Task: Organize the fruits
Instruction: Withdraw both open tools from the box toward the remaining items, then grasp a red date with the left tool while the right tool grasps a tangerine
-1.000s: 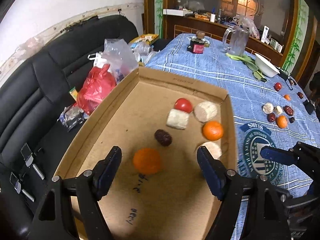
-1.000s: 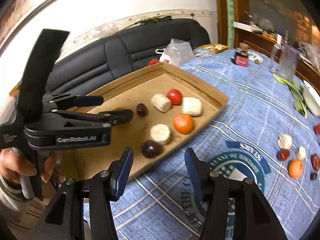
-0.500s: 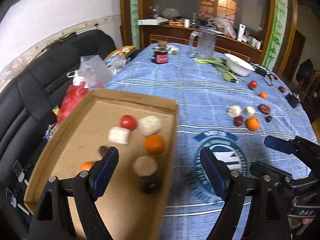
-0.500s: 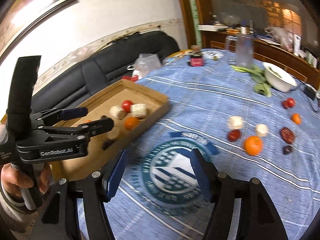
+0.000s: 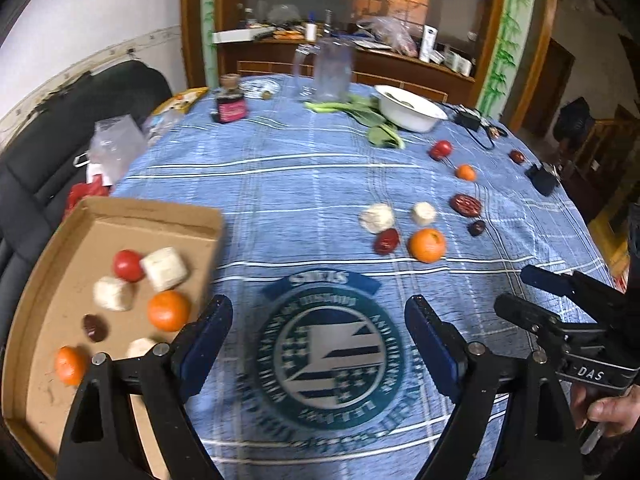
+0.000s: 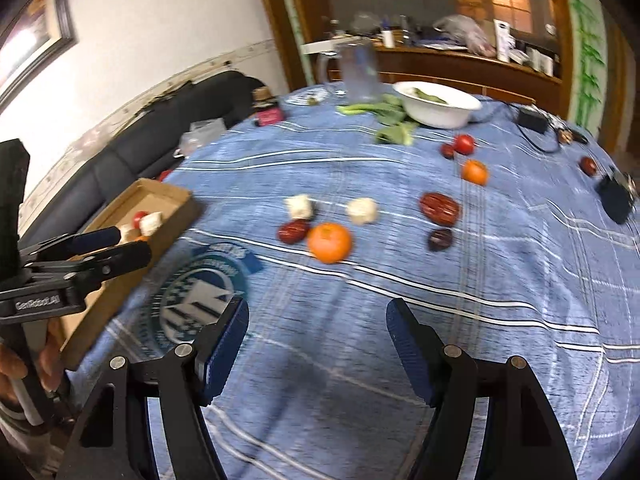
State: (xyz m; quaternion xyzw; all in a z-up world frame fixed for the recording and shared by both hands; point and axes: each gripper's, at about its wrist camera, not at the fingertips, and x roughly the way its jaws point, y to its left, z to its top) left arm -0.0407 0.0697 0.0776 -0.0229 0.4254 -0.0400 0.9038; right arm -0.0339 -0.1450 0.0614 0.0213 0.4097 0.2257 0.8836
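A cardboard tray (image 5: 36, 280) at the table's left edge holds two oranges, a red tomato, white chunks and a dark date. It also shows in the right wrist view (image 6: 160, 200). On the blue cloth lie an orange (image 5: 427, 245) (image 6: 329, 241), red dates (image 5: 386, 241) (image 6: 439, 208), white chunks (image 5: 376, 218) (image 6: 362, 210), a small orange (image 6: 475, 172) and a tomato (image 6: 464, 144). My left gripper (image 5: 318, 340) is open and empty over the round emblem. My right gripper (image 6: 318, 344) is open and empty, short of the loose fruit.
A white bowl (image 5: 412, 110), green leaves (image 5: 380, 128), a clear pitcher (image 5: 330, 76) and a dark jar (image 5: 230, 106) stand at the table's far side. A black charger (image 6: 614, 198) lies at the right. A black sofa (image 5: 36, 152) with bags is on the left.
Both grippers have swung right, away from the tray and toward the loose fruit on the cloth. Both stay open and empty.
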